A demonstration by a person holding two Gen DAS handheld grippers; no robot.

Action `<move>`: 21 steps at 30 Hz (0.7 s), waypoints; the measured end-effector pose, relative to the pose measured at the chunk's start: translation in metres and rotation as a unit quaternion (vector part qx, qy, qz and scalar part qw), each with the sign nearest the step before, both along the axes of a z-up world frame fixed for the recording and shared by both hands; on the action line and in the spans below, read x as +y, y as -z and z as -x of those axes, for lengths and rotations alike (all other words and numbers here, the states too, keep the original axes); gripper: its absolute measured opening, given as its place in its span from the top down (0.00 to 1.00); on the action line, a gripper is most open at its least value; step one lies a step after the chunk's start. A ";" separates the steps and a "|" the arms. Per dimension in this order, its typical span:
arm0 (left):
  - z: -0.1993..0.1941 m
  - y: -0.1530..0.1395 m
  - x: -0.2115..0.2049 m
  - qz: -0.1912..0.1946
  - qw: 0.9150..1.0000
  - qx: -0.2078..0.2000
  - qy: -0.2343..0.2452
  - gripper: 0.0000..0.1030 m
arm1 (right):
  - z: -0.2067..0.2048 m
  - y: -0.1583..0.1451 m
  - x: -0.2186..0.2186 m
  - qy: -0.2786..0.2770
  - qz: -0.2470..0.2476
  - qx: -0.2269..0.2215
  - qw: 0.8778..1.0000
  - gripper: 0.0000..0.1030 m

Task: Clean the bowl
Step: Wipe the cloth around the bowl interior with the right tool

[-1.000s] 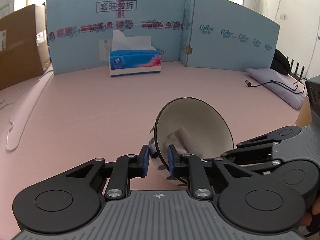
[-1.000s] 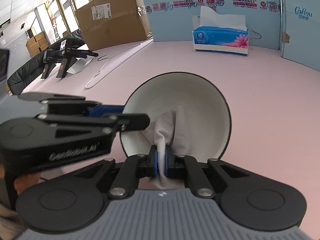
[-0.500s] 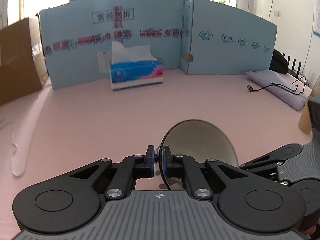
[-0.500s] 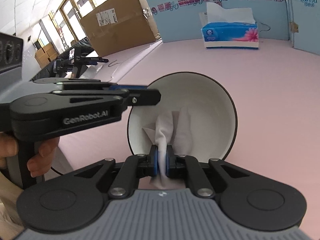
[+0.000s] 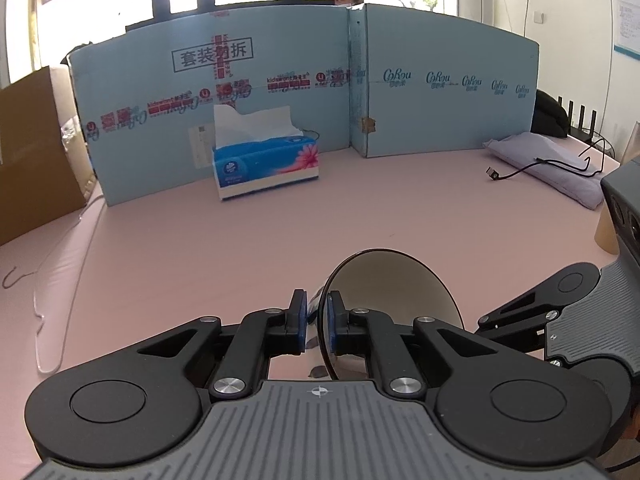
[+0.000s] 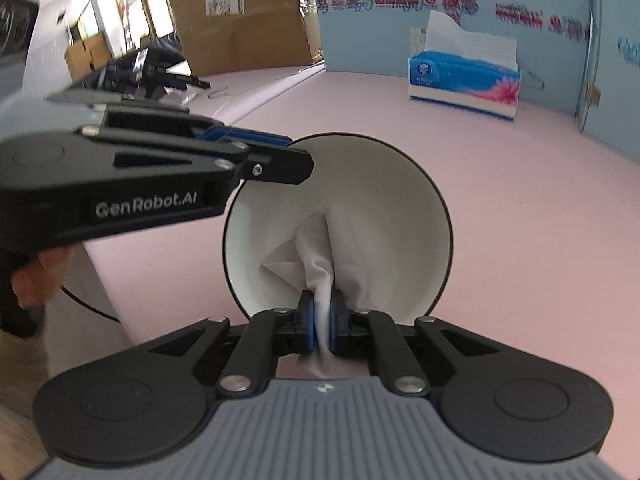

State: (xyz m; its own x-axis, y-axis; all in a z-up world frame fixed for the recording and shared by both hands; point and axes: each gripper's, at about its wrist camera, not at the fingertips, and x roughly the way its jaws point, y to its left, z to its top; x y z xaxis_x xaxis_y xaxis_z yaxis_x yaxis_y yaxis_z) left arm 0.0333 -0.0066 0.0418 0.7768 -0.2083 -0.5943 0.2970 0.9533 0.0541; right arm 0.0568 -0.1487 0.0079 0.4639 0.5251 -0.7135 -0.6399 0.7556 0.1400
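A white bowl (image 6: 384, 200) with a thin dark rim is held tipped on its side above the pink table. My left gripper (image 5: 317, 322) is shut on the bowl's rim (image 5: 394, 280), one pad inside and one outside. In the right wrist view the left gripper (image 6: 276, 156) clamps the rim at the upper left. My right gripper (image 6: 323, 322) is shut on a white tissue (image 6: 320, 256), pressed into the lower inside of the bowl. In the left wrist view the right gripper's body (image 5: 560, 312) sits at the right; the tissue is hidden there.
A blue tissue box (image 5: 266, 160) stands against a blue cardboard screen (image 5: 400, 80) at the back. A brown carton (image 5: 32, 152) is at the left. A grey pouch with a black cable (image 5: 552, 168) lies at the back right. A thin wire hanger (image 5: 52, 280) lies at the left.
The left gripper has closed tight on the bowl's rim and turned the bowl more edge-on to its camera. The right gripper, still holding the tissue, has shifted within the bowl.
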 end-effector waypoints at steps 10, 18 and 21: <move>-0.003 0.001 0.002 0.008 1.000 -0.003 0.007 0.87 | -0.003 0.000 0.004 0.004 0.095 -0.083 0.992 0.94; -0.006 0.002 0.006 0.016 1.000 -0.002 0.008 0.87 | -0.010 -0.008 0.013 -0.008 0.139 -0.146 0.979 0.94; -0.007 0.003 0.007 0.018 1.000 -0.001 0.008 0.87 | -0.012 -0.005 0.011 -0.014 0.142 -0.129 0.981 0.94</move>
